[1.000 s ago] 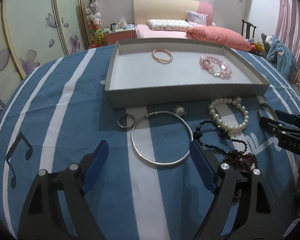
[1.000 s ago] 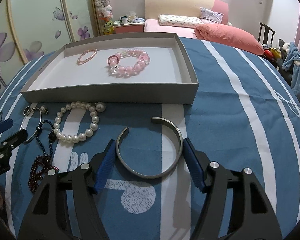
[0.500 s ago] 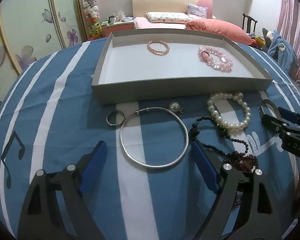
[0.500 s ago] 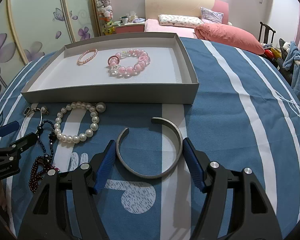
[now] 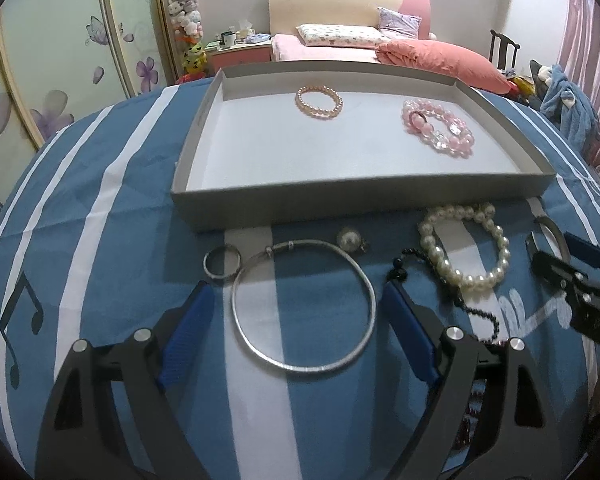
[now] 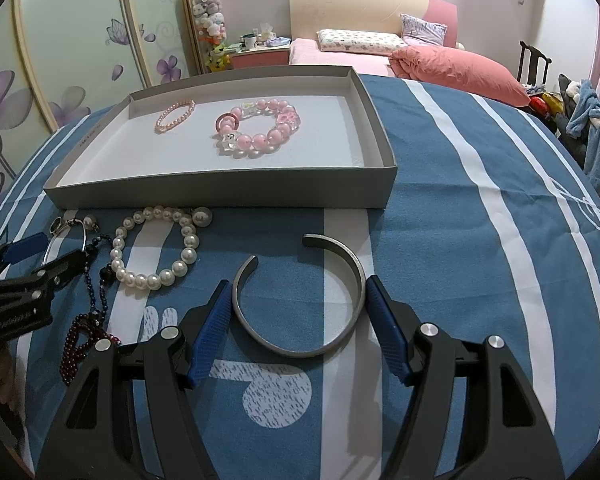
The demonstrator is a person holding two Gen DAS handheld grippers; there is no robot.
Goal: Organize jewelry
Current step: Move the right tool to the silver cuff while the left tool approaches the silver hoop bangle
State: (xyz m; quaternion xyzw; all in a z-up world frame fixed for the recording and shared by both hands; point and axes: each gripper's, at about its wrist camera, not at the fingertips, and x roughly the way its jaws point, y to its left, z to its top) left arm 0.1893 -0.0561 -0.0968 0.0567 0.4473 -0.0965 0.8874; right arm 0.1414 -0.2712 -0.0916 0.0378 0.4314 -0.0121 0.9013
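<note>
Left tool [image 5: 294,316] gapes astride silver bangle [image 5: 304,306], not touching | right tool [image 6: 298,318] brackets open cuff [image 6: 300,296] on table, perhaps grazing one pad | I'd squeeze gently, lift level, place in tray [image 5: 380,196].

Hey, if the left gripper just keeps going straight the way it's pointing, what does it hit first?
Most likely the thin silver bangle, which lies on the blue cloth between the open left gripper fingers. Depth is unclear, so it might meet the cloth inside the ring instead.
</note>
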